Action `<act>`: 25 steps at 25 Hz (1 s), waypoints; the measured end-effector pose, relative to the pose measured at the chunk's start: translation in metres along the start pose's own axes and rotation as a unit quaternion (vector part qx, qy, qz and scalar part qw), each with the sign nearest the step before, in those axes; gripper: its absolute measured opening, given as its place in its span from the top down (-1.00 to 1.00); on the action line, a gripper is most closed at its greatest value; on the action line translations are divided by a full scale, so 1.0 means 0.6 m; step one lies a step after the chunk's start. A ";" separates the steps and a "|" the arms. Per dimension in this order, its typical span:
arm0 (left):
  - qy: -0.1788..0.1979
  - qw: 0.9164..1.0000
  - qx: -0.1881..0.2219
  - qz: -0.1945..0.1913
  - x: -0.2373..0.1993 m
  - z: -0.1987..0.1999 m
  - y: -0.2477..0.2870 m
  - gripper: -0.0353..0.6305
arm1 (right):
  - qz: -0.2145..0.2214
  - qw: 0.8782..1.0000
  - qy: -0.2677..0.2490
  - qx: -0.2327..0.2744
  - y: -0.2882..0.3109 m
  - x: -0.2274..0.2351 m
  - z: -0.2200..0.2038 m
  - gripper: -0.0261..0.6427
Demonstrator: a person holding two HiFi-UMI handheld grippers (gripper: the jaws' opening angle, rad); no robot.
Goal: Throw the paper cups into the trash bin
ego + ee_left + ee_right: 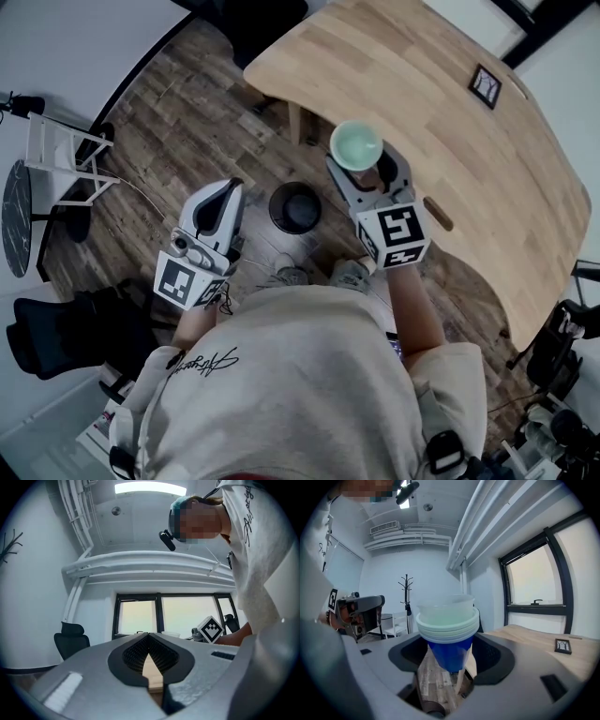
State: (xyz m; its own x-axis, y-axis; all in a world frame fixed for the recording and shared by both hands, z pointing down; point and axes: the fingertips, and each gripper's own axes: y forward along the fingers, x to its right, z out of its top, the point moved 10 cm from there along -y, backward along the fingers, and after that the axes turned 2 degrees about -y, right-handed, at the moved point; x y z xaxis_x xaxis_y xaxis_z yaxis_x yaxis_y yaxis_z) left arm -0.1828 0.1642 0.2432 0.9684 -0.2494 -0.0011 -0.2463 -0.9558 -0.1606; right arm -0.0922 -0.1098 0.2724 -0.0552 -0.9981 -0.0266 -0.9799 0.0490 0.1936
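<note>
We can't read any real words here. There is curly black writing [202, 361] on the back of the person's pale shirt [309, 403], but we can't make out its letters. The cube [187, 281] on the left hand-held gripper [223, 199] shows black-and-white squares, not letters. So does the cube [394, 234] on the right hand-held gripper [366, 167]. The little dark frame [486, 84] on the wooden surface [422, 122] has a pale mark that is too small for us to read.

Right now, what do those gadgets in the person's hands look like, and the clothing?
The left gripper and right gripper are pale grey rounded shells with black ribbed pads. Each carries a white cube with black square markers. The person wears a light short-sleeved T-shirt with black script lettering.
</note>
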 end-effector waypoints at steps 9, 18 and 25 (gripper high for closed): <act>-0.005 0.999 -0.005 0.041 -0.016 -0.007 -0.057 0.88 | 0.039 0.999 0.000 -0.003 0.042 -0.051 -0.004 0.04; -0.003 0.998 -0.001 0.060 -0.022 -0.004 -0.085 0.88 | 0.074 0.997 -0.004 -0.001 0.062 -0.082 -0.007 0.04; -0.011 0.997 -0.012 0.081 -0.027 -0.028 -0.104 0.88 | 0.106 0.994 0.000 -0.002 0.088 -0.103 -0.024 0.04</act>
State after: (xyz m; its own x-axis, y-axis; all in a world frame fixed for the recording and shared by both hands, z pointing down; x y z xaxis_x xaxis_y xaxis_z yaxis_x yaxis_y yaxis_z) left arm -0.1838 0.2252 0.2697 0.9161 -0.3983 -0.0466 -0.4009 -0.9064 -0.1333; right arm -0.1375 -0.0461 0.2984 -0.2603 -0.9654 0.0148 -0.9455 0.2580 0.1987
